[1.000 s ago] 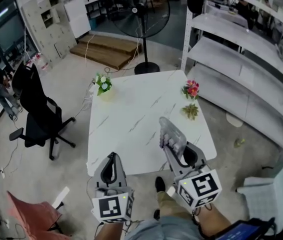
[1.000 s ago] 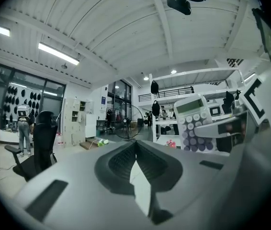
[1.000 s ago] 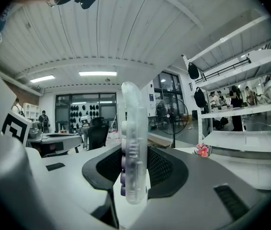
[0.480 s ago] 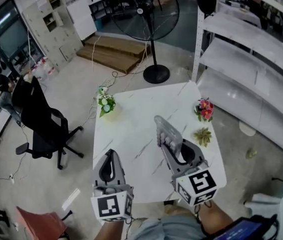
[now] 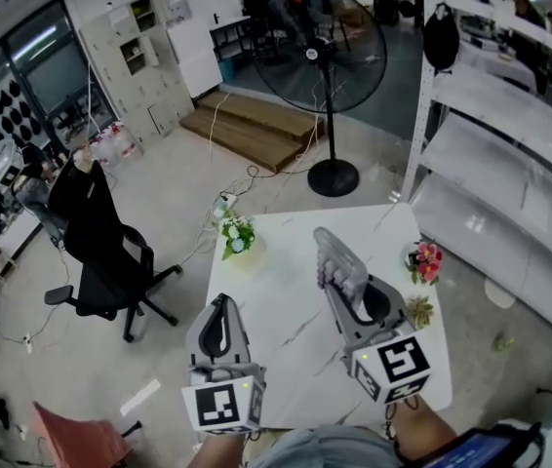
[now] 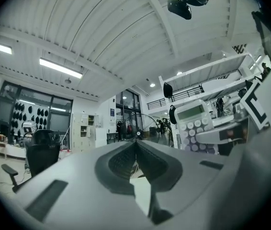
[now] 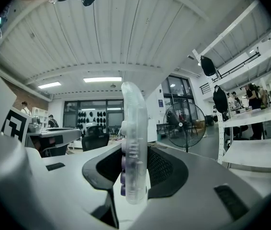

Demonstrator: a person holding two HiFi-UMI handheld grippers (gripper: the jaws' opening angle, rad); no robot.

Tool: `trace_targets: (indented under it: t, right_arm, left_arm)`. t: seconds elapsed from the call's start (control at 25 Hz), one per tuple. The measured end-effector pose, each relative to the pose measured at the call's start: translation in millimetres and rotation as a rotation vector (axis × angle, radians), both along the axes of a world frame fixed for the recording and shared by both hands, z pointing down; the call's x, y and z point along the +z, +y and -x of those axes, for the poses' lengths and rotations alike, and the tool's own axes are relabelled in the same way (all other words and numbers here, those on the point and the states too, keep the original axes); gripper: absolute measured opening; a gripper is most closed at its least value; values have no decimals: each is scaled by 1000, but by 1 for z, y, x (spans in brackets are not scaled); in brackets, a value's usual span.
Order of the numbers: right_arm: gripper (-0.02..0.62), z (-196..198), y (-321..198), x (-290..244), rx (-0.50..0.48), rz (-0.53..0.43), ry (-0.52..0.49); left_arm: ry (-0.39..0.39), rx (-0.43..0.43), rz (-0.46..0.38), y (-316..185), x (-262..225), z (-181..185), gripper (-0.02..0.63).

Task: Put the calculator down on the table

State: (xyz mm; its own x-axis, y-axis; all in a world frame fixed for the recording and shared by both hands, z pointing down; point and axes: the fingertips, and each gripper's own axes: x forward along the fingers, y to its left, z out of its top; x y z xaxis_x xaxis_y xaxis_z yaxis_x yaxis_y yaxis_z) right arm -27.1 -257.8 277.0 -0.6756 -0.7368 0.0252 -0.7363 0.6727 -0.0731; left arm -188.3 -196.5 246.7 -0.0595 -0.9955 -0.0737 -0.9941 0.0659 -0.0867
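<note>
My right gripper [image 5: 352, 295] is shut on a pale, translucent calculator [image 5: 337, 261], which it holds above the white marble table [image 5: 276, 291] with the keys facing left. In the right gripper view the calculator [image 7: 134, 147] stands edge-on between the pads of the right gripper [image 7: 134, 164]. The left gripper [image 5: 219, 308] hovers over the table's near left part, its jaws together and nothing in them. From the left gripper view, the left gripper [image 6: 136, 143] has its tips touching, and the calculator [image 6: 197, 126] shows at the right with its display and round keys.
White flowers [image 5: 237, 234] stand at the table's far left corner. Pink flowers [image 5: 426, 259] and a small green plant [image 5: 418, 310] sit along its right edge. A black office chair [image 5: 105, 247] stands to the left, a standing fan [image 5: 323, 66] beyond the table, and white shelving [image 5: 491, 154] at the right.
Both grippers have moved forward from the table's near edge to over its top, rising slightly. The calculator stays gripped in the right one.
</note>
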Motion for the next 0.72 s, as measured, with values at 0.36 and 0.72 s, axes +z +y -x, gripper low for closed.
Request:
trace_targets:
  t: [0.36, 0.72]
  right_arm:
    - [146, 40, -10, 51, -36, 110, 63]
    - [146, 49, -14, 132, -27, 282, 132]
  left_arm:
    - [31, -16, 73, -15, 43, 34, 9]
    - [66, 7, 200, -24, 96, 41, 8]
